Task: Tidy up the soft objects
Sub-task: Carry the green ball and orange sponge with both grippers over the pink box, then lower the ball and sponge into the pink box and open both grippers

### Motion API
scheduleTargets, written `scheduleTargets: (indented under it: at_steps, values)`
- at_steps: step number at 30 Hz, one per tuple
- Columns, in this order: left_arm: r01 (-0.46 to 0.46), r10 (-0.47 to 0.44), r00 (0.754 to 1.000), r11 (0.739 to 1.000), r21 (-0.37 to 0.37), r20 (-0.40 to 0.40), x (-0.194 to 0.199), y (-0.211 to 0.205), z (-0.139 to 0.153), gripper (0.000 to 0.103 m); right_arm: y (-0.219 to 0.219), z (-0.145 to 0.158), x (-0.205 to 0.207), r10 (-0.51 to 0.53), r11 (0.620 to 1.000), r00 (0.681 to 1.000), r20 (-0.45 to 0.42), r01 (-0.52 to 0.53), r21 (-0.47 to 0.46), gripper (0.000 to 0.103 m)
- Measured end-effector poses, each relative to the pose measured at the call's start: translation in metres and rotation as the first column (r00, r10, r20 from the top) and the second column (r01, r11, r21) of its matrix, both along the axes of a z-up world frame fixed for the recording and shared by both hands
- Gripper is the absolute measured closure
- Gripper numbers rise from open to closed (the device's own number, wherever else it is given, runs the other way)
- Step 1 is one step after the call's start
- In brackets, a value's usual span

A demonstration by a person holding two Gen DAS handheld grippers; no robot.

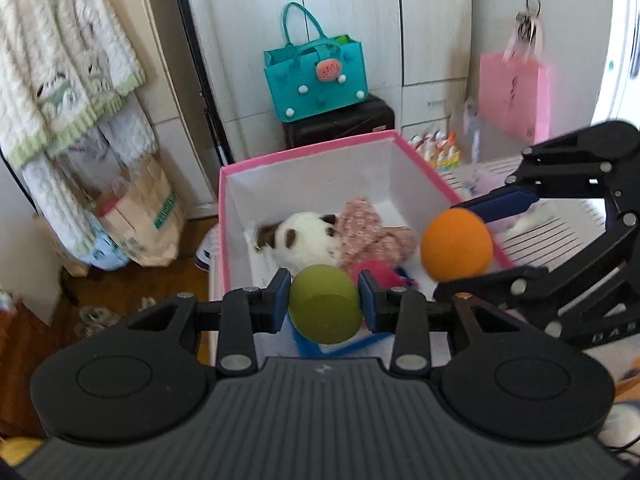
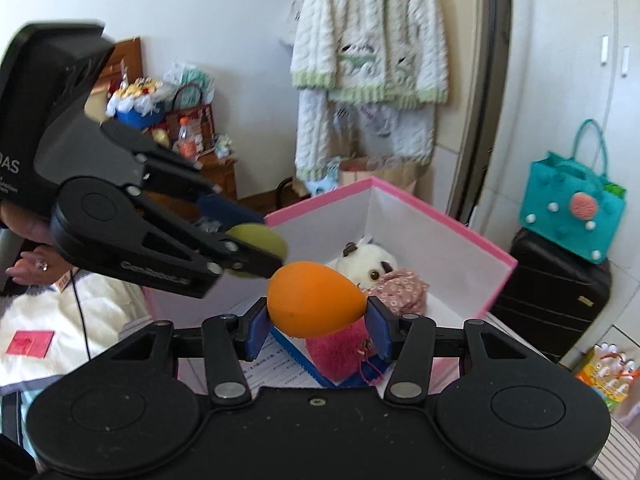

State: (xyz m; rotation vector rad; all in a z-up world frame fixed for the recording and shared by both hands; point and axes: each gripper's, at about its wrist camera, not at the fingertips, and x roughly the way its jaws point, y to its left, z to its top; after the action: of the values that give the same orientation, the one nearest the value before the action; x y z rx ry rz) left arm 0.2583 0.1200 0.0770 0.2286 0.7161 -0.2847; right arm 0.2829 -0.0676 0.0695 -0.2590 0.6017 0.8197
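STEP: delivery of 2 balls to the pink box (image 1: 308,150) | LEFT: left gripper (image 1: 325,301) clenched on the green ball (image 1: 325,305), above the box's near edge | RIGHT: right gripper (image 2: 317,322) grasping the orange ball (image 2: 316,298), near the box rim | NEXT: probably bring both over the box interior, then release | VIEWS: only the right wrist view shows the person's hand (image 2: 34,236); only the left shows the pink bag (image 1: 514,94)

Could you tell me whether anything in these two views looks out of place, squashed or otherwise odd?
Only one thing: the orange ball is squeezed into an egg shape between the right gripper pads. The green ball in the left gripper keeps a rounder form. The toys in the pink box lie in a loose heap, nothing spilled.
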Motion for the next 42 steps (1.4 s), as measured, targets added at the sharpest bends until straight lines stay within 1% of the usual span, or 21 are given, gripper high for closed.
scheduleTargets:
  at_steps: [3,7,10,12,14,17,20,22,24,27,28,30,31,34,38,40,42]
  values:
    - [0.008,-0.010,1.000,0.997,0.079,0.024,0.010,-0.005,-0.007,0.066,0.009,-0.007,0.013,0.002,1.000,1.000,-0.018,-0.002,-0.024,0.047]
    - [0.014,-0.011,0.999,0.997,0.070,-0.039,0.024,-0.002,-0.018,0.064,0.011,-0.014,0.024,0.007,1.000,0.999,-0.042,-0.008,-0.024,0.047]
    - [0.006,-0.004,1.000,0.994,0.111,-0.018,0.029,-0.003,-0.022,0.065,0.016,-0.019,0.028,0.024,0.998,0.999,-0.041,-0.026,-0.052,0.047]
    - [-0.010,0.011,1.000,0.996,0.093,-0.005,0.031,0.001,-0.022,0.064,0.019,-0.022,0.030,0.027,0.997,0.999,-0.044,-0.030,-0.073,0.047]
    - [-0.029,0.028,1.000,0.997,0.077,0.014,0.031,0.004,-0.020,0.061,0.023,-0.024,0.033,0.041,0.995,0.998,-0.053,-0.045,-0.087,0.047]
    - [-0.047,0.044,0.997,0.997,0.064,0.059,0.029,0.008,-0.015,0.061,0.034,-0.024,0.036,0.068,0.991,0.996,-0.052,-0.074,-0.114,0.047]
    - [-0.057,0.055,0.995,0.998,0.020,0.083,0.027,0.014,-0.009,0.061,0.049,-0.027,0.041,0.087,0.984,0.995,-0.052,-0.094,-0.151,0.047]
    - [-0.063,0.063,0.994,0.998,-0.008,0.088,0.026,0.017,-0.005,0.061,0.057,-0.031,0.048,0.080,0.982,0.995,-0.060,-0.089,-0.167,0.047]
    - [-0.068,0.070,0.993,0.998,-0.015,0.094,0.023,0.019,-0.003,0.061,0.063,-0.032,0.054,0.062,0.983,0.996,-0.071,-0.073,-0.170,0.047]
    - [-0.074,0.076,0.992,0.997,-0.026,0.098,0.016,0.021,-0.001,0.060,0.065,-0.031,0.058,0.034,0.987,0.997,-0.072,-0.045,-0.155,0.043]
    - [-0.075,0.078,0.993,0.996,-0.037,0.092,0.014,0.022,0.000,0.060,0.063,-0.029,0.057,0.024,0.990,0.998,-0.065,-0.033,-0.141,0.043]
    - [-0.073,0.076,0.994,0.996,-0.050,0.080,0.012,0.023,0.003,0.060,0.053,-0.020,0.048,0.044,0.995,0.998,-0.051,-0.049,-0.087,0.043]
    - [-0.068,0.072,0.994,0.997,-0.048,0.083,0.008,0.023,0.004,0.060,0.047,-0.016,0.043,0.047,0.997,0.998,-0.045,-0.049,-0.062,0.040]
    - [-0.066,0.067,0.992,0.998,-0.022,0.103,-0.001,0.020,0.009,0.060,0.028,0.000,0.026,-0.012,1.000,1.000,-0.007,0.012,-0.027,0.038]
    - [-0.066,0.071,0.992,0.996,-0.053,0.102,-0.014,0.018,0.018,0.059,-0.005,0.019,0.004,-0.072,0.996,0.997,-0.008,0.072,0.045,0.038]
    - [-0.055,0.062,0.992,0.997,-0.062,0.107,-0.025,0.015,0.024,0.058,-0.023,0.026,-0.007,-0.087,0.995,0.996,-0.016,0.088,0.056,0.038]
    - [-0.033,0.040,0.992,0.998,-0.055,0.118,-0.034,0.010,0.028,0.055,-0.043,0.032,-0.021,-0.110,0.993,0.994,-0.013,0.110,0.046,0.038]
